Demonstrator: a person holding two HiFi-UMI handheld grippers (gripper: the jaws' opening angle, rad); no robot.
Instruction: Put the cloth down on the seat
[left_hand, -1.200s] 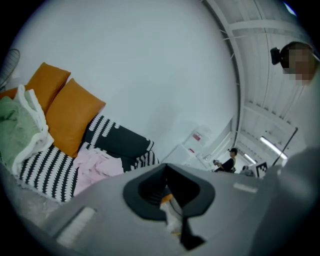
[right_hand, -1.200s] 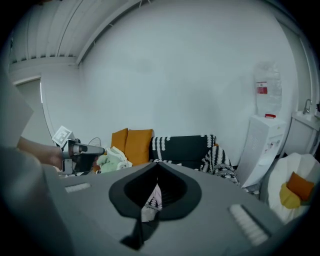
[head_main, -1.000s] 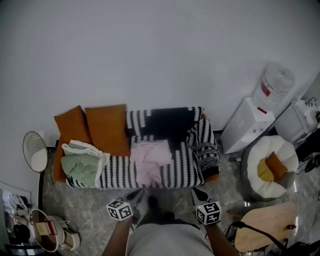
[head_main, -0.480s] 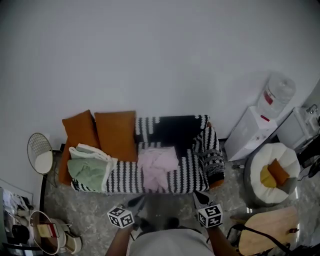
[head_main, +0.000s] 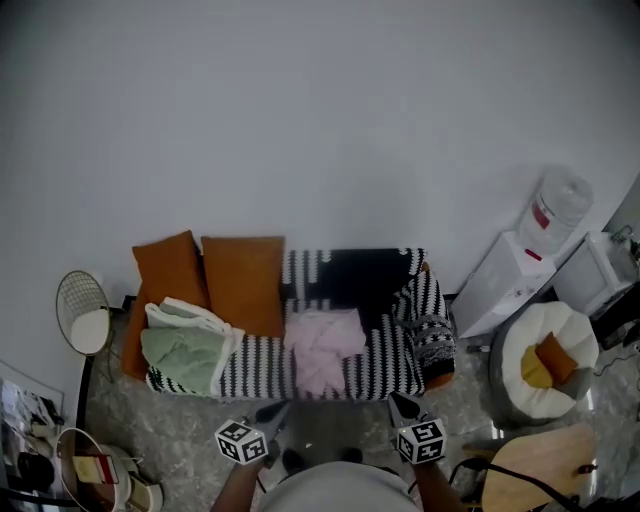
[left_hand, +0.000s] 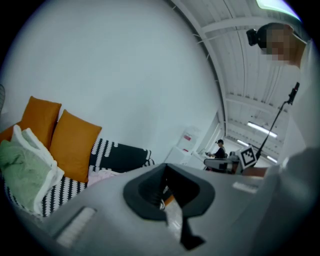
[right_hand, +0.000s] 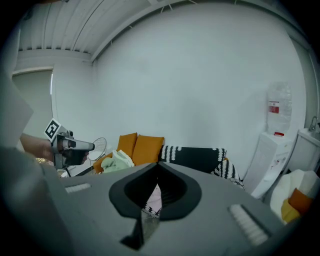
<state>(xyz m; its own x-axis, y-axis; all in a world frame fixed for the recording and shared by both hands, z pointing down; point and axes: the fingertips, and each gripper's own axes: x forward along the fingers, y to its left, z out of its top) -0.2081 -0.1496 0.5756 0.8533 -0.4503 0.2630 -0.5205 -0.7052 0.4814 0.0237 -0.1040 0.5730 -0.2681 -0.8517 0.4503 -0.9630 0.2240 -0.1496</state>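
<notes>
Nearest, the left gripper (head_main: 276, 411) and the right gripper (head_main: 399, 405) sit low in the head view, side by side above the grey floor (head_main: 170, 440), both aimed at the sofa; on each the jaws are brought together and grip nothing, and each gripper view shows only far-off furniture past the tips. Ahead, well apart from both, the pink cloth (head_main: 322, 346) lies rumpled on the striped seat (head_main: 262, 366), roughly on the line that runs out between the two grippers, a shade closer to the left one. Its long axis runs front to back, from the foot of the backrest (head_main: 350, 272) to the seat's front edge, so it points back toward the person. Judgement: the cloth looks already set down; any further touch would be a straight reach forward, left side slightly favoured. Further left on the same seat, a green cloth (head_main: 180, 352), apart from the pink one; behind it, two orange cushions (head_main: 243, 282) lean on the wall
</notes>
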